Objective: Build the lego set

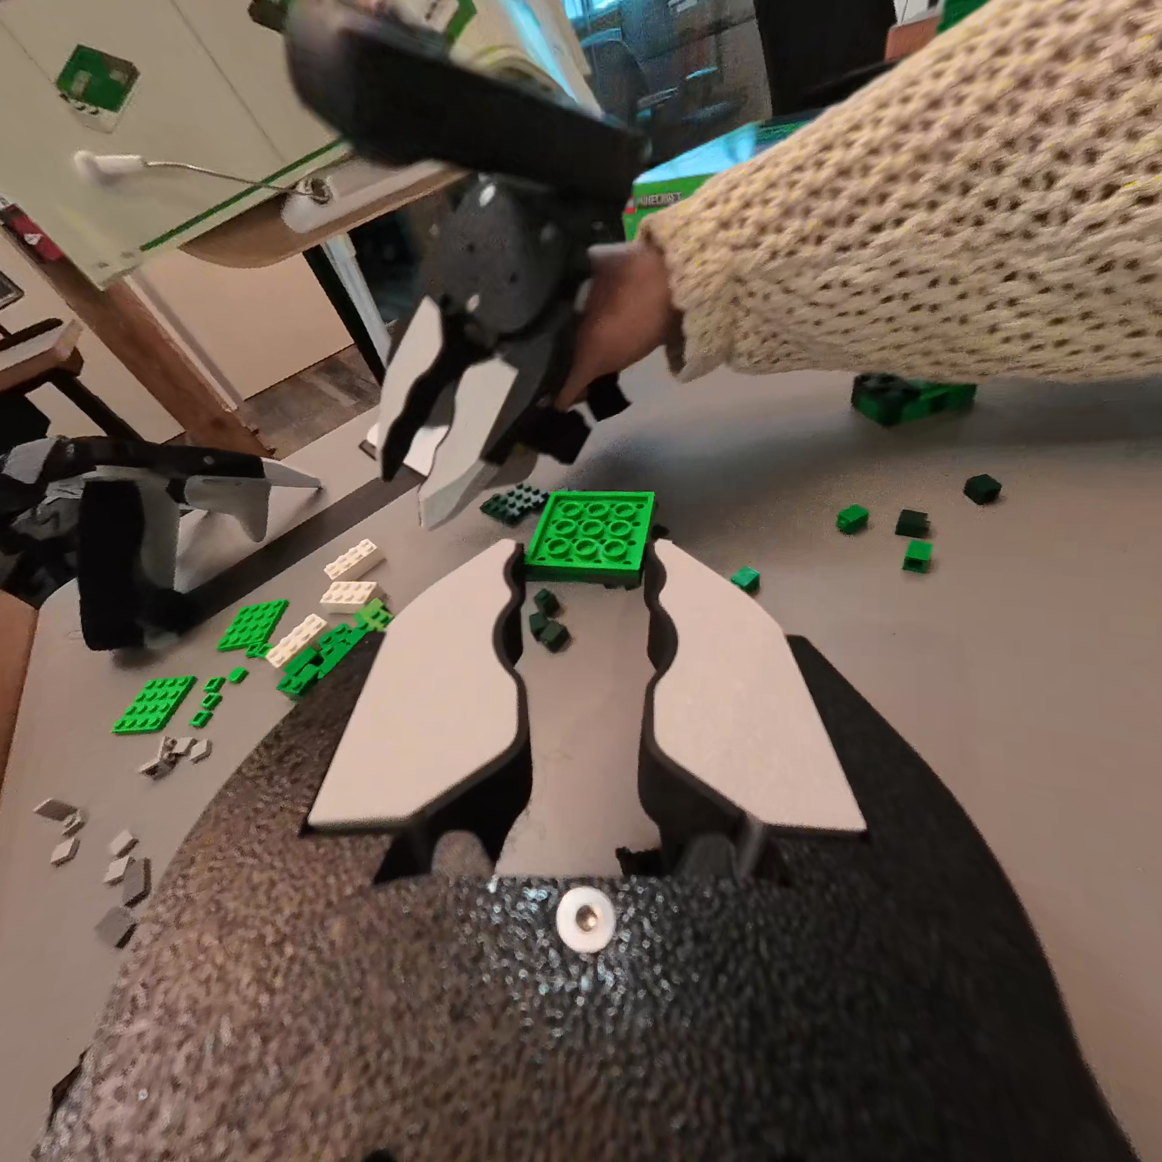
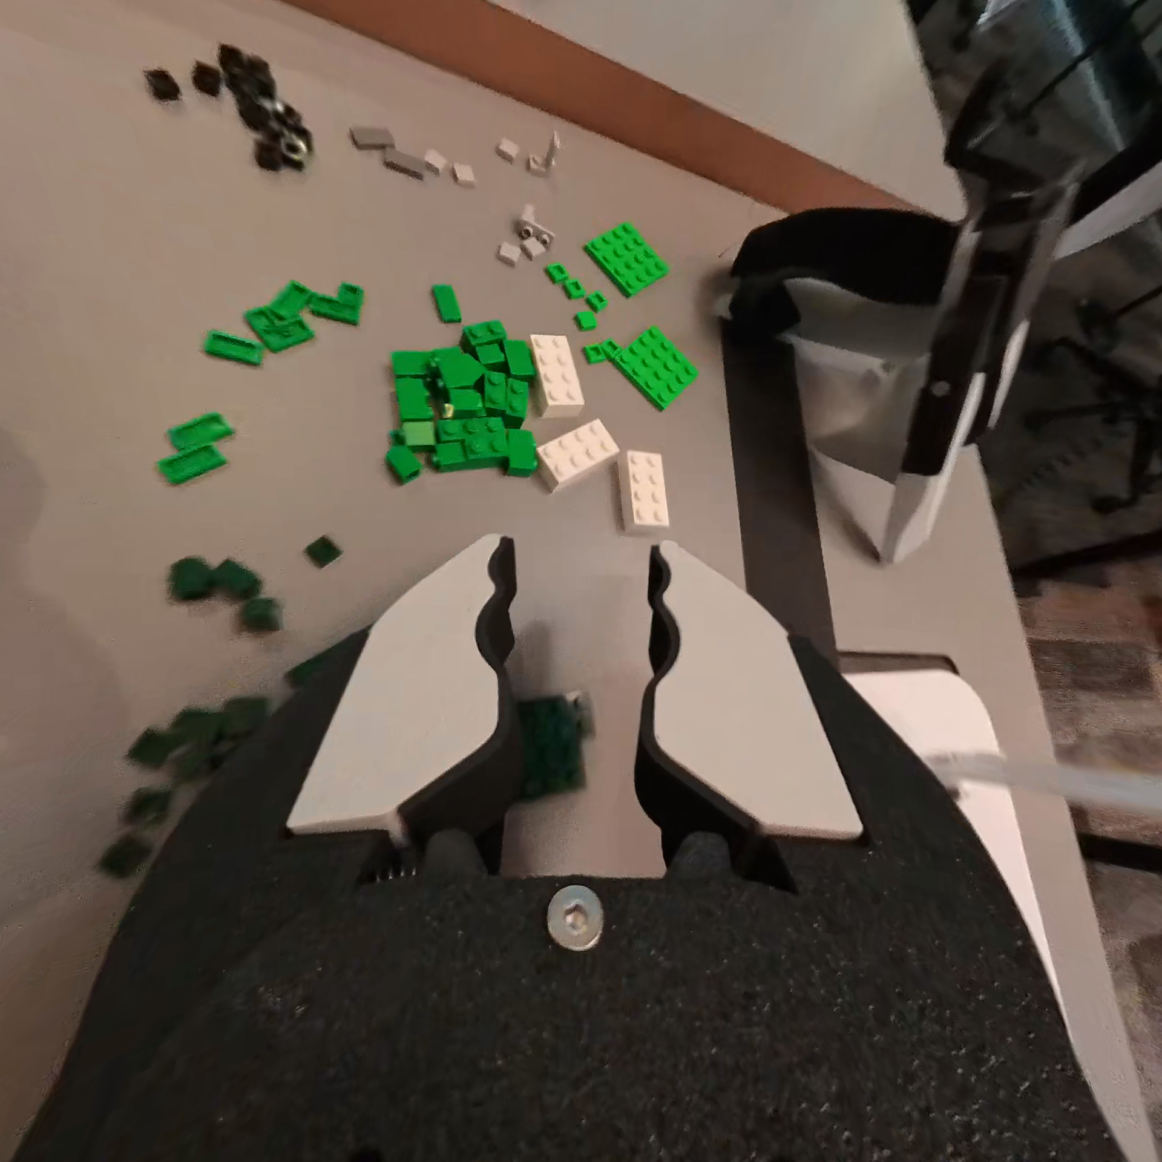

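Observation:
My left gripper [image 1: 585,550] is shut on a bright green square plate [image 1: 591,531], pinched by its edges at the fingertips, with its underside facing the camera. It is held above several small dark green bricks [image 1: 547,622] on the grey table [image 1: 880,660]. My right gripper [image 2: 581,553] is open and empty above the table. In the left wrist view it [image 1: 412,497] hangs just left of and above the held plate, pointing down, held by a hand in a knit sleeve [image 1: 912,239]. A pile of bright green bricks [image 2: 462,402] lies ahead of it.
White bricks [image 2: 575,453], green plates [image 2: 657,368], grey tiles [image 2: 402,157], black pieces [image 2: 264,107] and blurred dark green bricks [image 2: 220,585] are scattered on the table. A spare gripper-like device [image 2: 880,377] stands at the table's edge. A dark green plate [image 2: 550,748] lies under my right fingers.

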Available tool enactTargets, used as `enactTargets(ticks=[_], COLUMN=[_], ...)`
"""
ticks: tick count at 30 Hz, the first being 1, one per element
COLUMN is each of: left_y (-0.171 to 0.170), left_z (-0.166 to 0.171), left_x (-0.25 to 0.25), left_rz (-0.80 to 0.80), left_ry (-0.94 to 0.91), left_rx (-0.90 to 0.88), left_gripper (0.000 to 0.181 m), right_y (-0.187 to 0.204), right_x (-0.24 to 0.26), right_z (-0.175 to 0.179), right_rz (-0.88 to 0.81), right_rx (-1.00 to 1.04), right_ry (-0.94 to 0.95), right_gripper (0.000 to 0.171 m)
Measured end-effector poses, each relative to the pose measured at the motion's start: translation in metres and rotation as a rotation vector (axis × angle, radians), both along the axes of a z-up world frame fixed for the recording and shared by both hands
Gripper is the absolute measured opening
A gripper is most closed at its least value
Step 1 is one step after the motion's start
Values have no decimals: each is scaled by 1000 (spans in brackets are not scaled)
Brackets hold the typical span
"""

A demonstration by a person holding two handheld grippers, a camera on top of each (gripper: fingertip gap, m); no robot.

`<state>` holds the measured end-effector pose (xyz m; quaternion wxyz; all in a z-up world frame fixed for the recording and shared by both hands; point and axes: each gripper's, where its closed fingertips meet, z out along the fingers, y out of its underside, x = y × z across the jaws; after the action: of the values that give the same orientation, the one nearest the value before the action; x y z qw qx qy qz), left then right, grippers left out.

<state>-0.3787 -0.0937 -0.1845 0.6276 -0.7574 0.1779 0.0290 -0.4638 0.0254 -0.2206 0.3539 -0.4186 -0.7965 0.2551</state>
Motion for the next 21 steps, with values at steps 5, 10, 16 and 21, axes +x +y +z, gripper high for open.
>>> enactTargets(ticks=[5,10,16,21], left_y=[1,1,1,0], left_z=[1,3,3,9], left_x=[-1,3,1,-4], left_rz=[9,1,14,62], left_ry=[-26,-3,10,58], left_rx=[11,20,19,56], left_gripper=[36,36,36,36], right_y=[22,25,29,-4], right_x=[-33,-44,-46,2], right_z=[-25,-33,-35,-3], right_rz=[4,9,-22,27], right_rx=[80,-14,-5,-114], right_ry=[-131,-205,-216,-143], right_gripper=[44,35,17,17])
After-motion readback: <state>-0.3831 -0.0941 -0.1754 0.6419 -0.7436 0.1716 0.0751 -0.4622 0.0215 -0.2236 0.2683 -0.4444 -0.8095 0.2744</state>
